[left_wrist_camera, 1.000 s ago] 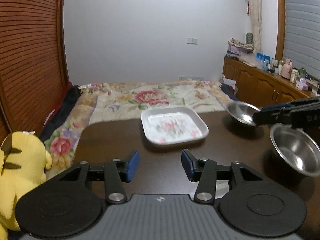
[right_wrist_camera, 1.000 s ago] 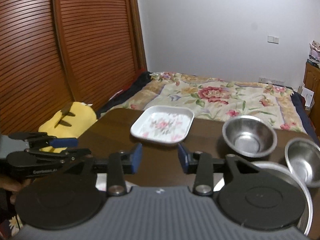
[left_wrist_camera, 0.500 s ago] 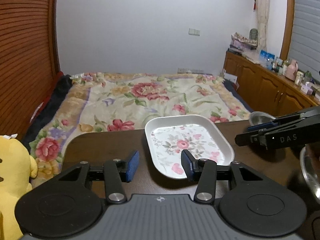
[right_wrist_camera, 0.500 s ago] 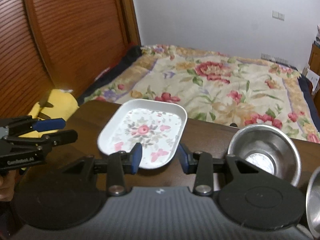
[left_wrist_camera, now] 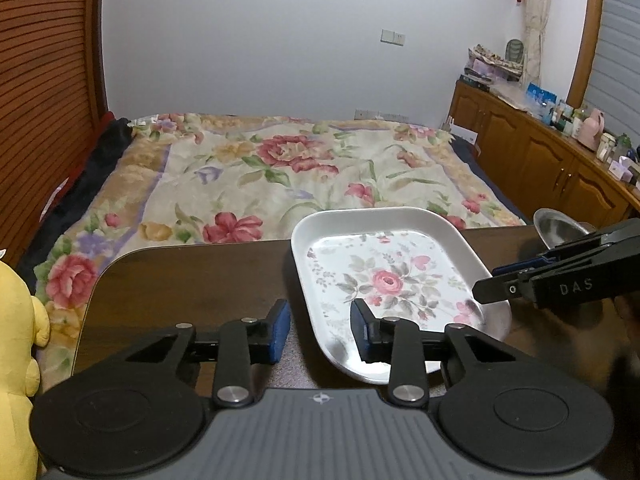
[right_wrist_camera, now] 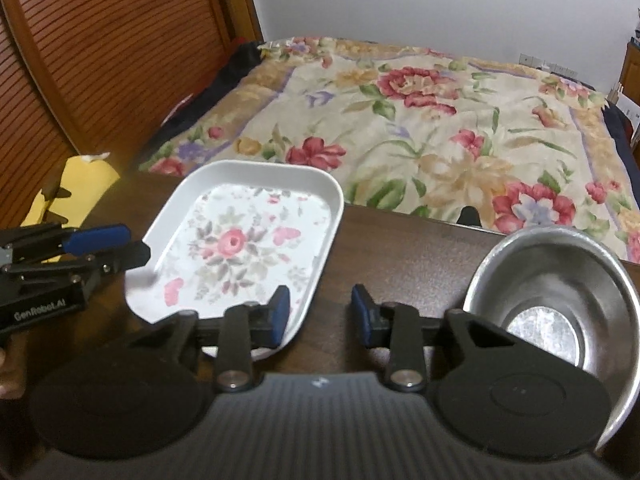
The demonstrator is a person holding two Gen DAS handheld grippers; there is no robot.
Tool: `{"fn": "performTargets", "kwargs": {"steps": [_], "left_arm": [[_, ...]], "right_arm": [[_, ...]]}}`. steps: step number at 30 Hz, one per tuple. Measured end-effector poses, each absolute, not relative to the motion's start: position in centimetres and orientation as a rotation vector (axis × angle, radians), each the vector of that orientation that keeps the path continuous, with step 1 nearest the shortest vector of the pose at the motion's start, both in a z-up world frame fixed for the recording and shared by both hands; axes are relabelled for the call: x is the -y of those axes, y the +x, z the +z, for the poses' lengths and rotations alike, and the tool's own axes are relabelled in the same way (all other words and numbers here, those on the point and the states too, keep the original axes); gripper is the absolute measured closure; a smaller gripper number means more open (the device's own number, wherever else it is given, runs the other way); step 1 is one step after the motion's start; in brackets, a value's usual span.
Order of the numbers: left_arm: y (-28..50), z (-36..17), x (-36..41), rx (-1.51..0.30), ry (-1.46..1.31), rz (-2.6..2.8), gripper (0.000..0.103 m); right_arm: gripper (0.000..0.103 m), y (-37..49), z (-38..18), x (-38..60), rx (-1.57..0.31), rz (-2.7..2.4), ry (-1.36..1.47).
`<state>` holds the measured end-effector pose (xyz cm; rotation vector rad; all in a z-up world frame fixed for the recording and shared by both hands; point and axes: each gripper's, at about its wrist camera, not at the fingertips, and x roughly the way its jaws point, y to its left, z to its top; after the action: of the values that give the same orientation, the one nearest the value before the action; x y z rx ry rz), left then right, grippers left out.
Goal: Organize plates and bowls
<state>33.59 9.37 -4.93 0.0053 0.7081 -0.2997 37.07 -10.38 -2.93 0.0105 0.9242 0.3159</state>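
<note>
Since a second ago I have brought both tongs forward and down over the dark, glossy wooden surface (left_wrist_camera: 192,280), so the plate that lay well ahead now fills the space at my fingertips. The plate (left_wrist_camera: 384,276) is a rounded rectangle of smooth white material with a raised rim and a printed pattern of pink roses and grey-green leaves, lying flat near the far edge of the surface, beside the bed with its flowered quilt (left_wrist_camera: 280,168). My left tongs (left_wrist_camera: 320,330) straddle the plate's near-left rim, one blue-padded finger outside it and one over the printed floor; the jaws are closing, the pads not yet pressing on the rim. My right tongs (right_wrist_camera: 320,312) stand at the plate's near-right corner, the left finger over the plate and the right over bare wood, jaws likewise closing and not yet touching it. To the right of the plate sits a round steel bowl (right_wrist_camera: 560,280), brushed and shiny, with a flat bright bottom. A soft yellow plush toy (left_wrist_camera: 16,352) leans at the surface's left edge.
</note>
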Motion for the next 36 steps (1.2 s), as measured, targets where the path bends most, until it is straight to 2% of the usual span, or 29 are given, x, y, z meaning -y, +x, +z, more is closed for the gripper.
{"fn": "performTargets", "kwargs": {"steps": [8,14,16,18,19,23,36], "left_arm": [[33.8,-5.8,-9.0,-0.740,0.013,-0.298,0.078],[33.5,-6.3,-9.2,-0.748,0.011,-0.303,0.082],[33.5,-6.2,-9.2,-0.752,0.004,-0.308,0.086],[33.4,-6.1,-9.1,-0.756,0.009,-0.300,0.087],[33.3,-6.0,-9.1,-0.760,0.009,-0.298,0.087],[32.7,-5.4,-9.3,-0.762,-0.007,-0.300,0.088],[27.9,-0.7,-9.3,-0.669,0.020,-0.303,0.088]], "right_arm": [[0.081,37.7,-3.2,9.9,-0.940,0.333,-0.004],[0.083,37.5,-3.3,9.3,-0.945,0.345,-0.025],[0.083,37.5,-3.3,9.3,-0.943,0.344,-0.028],[0.085,37.4,-3.3,9.3,-0.944,0.346,-0.024],[0.089,37.4,-3.3,9.3,-0.947,0.350,-0.021],[0.092,37.2,-3.3,9.4,-0.953,0.358,-0.010],[0.092,33.4,0.3,10.8,-0.863,0.399,0.046]]}}
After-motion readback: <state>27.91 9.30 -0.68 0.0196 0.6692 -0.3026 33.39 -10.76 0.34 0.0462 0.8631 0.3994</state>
